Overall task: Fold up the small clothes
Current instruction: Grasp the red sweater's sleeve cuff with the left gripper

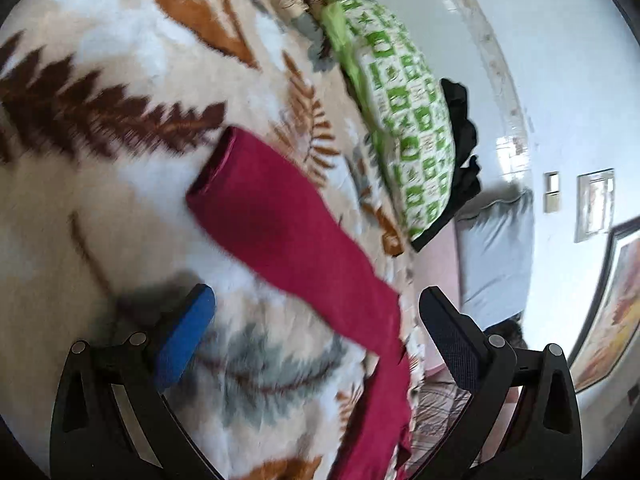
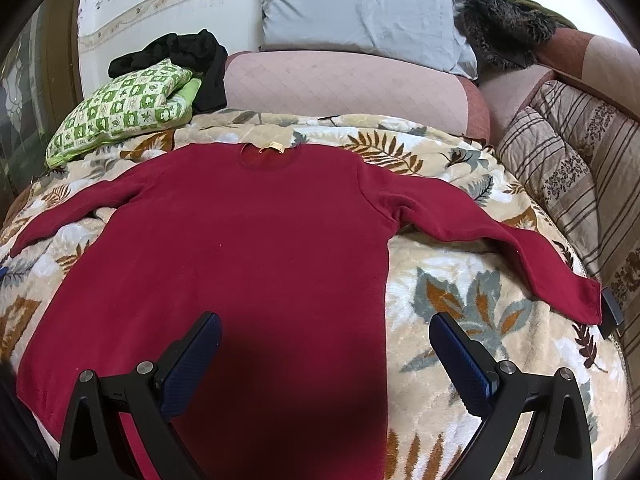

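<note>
Right hand-held gripper [image 2: 325, 344] spread wide, gripping nothing, poised above the lower part of the red sweater [image 2: 240, 248], one finger [image 2: 192, 364] over the red fabric, the other [image 2: 464, 364] past the sweater's side edge over the leaf-print blanket [image 2: 460, 300]. Sweater laid flat on that blanket, neckline and tag on the far side from the gripper, both sleeves stretched outward to either side. Beyond the sweater's neckline, a pink quilted cushion [image 2: 344, 84] with a grey pillow [image 2: 360, 12] behind it; off the sweater's one shoulder, a green-patterned pillow [image 2: 124, 116] with black clothing [image 2: 188, 56] lying against it; off the other sleeve's cuff, a striped quilt [image 2: 572, 168]. Left hand-held gripper [image 1: 316, 308] likewise wide apart and holding nothing, above the blanket [image 1: 120, 80], just short of a sleeve of the sweater [image 1: 288, 232] running diagonally ahead between the finger lines, cuff at the far end; view blurred. Green-patterned pillow [image 1: 404, 120] beyond that sleeve.
</note>
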### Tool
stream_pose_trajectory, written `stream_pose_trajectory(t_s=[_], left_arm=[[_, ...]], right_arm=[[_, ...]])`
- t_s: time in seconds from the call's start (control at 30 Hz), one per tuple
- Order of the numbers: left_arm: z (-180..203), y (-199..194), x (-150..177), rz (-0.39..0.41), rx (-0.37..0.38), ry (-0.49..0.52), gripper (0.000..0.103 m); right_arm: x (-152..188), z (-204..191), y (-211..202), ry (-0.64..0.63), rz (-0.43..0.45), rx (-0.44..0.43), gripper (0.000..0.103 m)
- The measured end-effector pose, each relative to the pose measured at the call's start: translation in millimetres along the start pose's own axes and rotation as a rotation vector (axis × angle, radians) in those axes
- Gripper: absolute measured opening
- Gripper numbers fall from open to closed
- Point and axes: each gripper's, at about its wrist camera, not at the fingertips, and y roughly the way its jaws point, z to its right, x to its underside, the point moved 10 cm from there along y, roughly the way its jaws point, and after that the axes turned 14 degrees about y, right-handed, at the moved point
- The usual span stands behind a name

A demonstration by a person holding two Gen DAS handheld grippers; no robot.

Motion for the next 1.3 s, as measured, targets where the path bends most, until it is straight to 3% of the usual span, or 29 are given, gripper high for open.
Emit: stream_pose_trajectory(t_s=[0.17, 0.27, 0.37, 0.43, 0.53, 0.63, 0.73, 0.97, 1.03, 1.07, 1.13, 1.2, 1.3], left_arm=[[2, 18, -18, -0.007, -0.023, 0.047, 0.102], [-4, 17, -28, 0.029, -0.039, -0.002, 0.102], [-13, 11, -33, 0.075, -0.066, -0.046, 0.089], [-23, 7, -31, 0.088, -0.105, -0.057, 0.070], [-30, 6, -30, 0.097, -0.141, -0.059, 0.059], [-35, 5, -34, 0.127, -0.138, -0.083, 0.059], [-35, 13, -39, 0.109, -0.158, -0.073, 0.059], [-31, 15, -34, 0.084, -0.122, -0.082, 0.062], [-16, 30, -6, -0.048, -0.092, -0.067, 0.062], [-5, 38, 9, -0.133, -0.104, -0.009, 0.062], [3, 44, 16, -0.185, -0.136, 0.055, 0.062], [-6, 46, 6, -0.163, -0.129, 0.011, 0.062], [-23, 38, -18, -0.040, -0.099, -0.125, 0.062]], right_arm=[[3, -1, 3, -0.008, -0.009, 0.007, 0.103], [4, -2, 5, -0.012, -0.016, 0.007, 0.103], [5, -2, 5, -0.015, -0.019, 0.005, 0.103], [3, -2, 5, -0.009, -0.018, 0.000, 0.103], [2, -3, 4, -0.006, -0.018, -0.010, 0.103], [3, -4, 4, -0.009, -0.020, -0.015, 0.103], [3, -5, 4, -0.004, -0.021, -0.017, 0.103], [3, -5, 5, -0.007, -0.026, -0.021, 0.103], [3, -5, 4, -0.006, -0.025, -0.022, 0.103], [3, -5, 4, -0.003, -0.026, -0.024, 0.103], [3, -6, 6, -0.003, -0.028, -0.027, 0.103], [3, -7, 6, -0.006, -0.031, -0.030, 0.103], [6, -10, 7, -0.022, -0.035, -0.031, 0.103]])
